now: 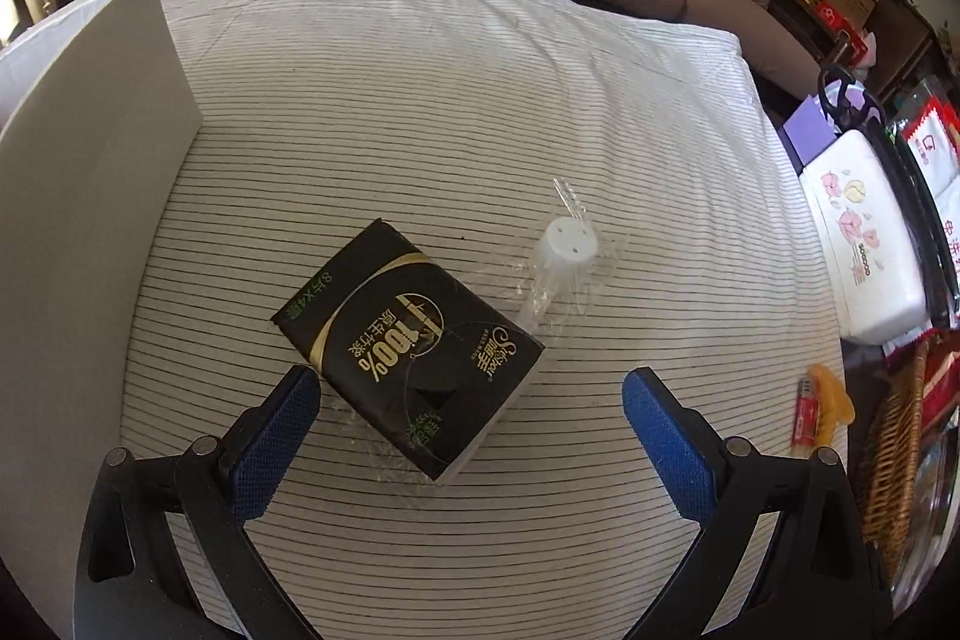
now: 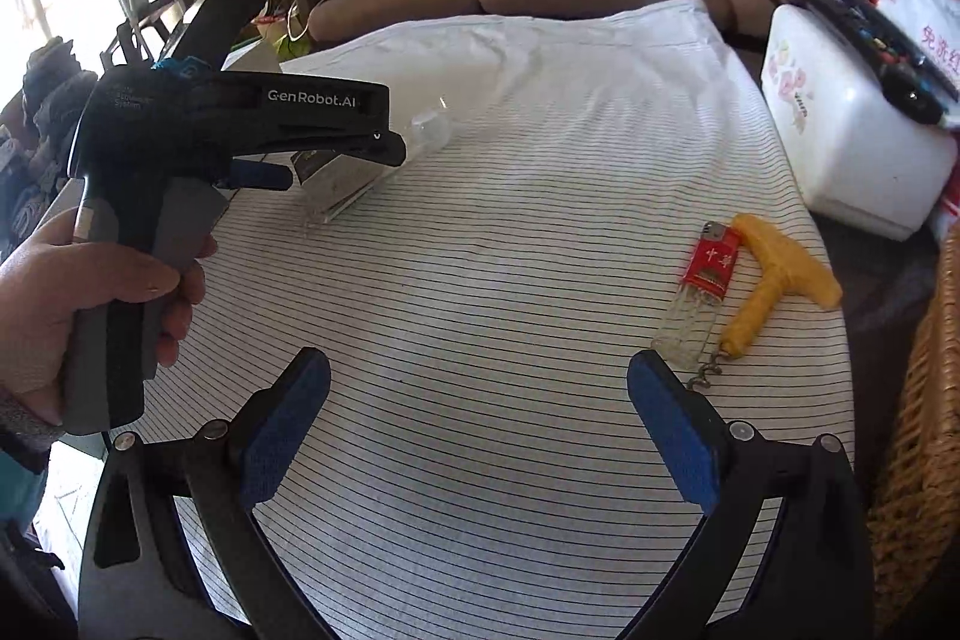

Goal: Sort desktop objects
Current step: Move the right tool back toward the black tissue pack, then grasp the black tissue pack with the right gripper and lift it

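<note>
On a table draped in a pinstriped white cloth (image 1: 456, 112), our left gripper (image 1: 471, 400) hangs released, its blue-padded fingers spread wide above a black tissue pack (image 1: 408, 346) with gold lettering; the left pad sits just beside the pack's near corner, though we cannot tell whether it touches. Just beyond the pack lies a white-capped toothpick holder (image 1: 567, 244) in clear plastic wrap. A white board (image 1: 90, 172) stands upright along the cloth's left edge. Our right gripper (image 2: 479, 400) is likewise released, jaws wide over bare cloth, gripping nothing. Ahead to its right lie a red-labelled lighter (image 2: 699, 295) and a yellow-handled corkscrew (image 2: 774, 274), side by side and touching, near a white floral box (image 2: 840, 124) at the table's right edge.
</note>
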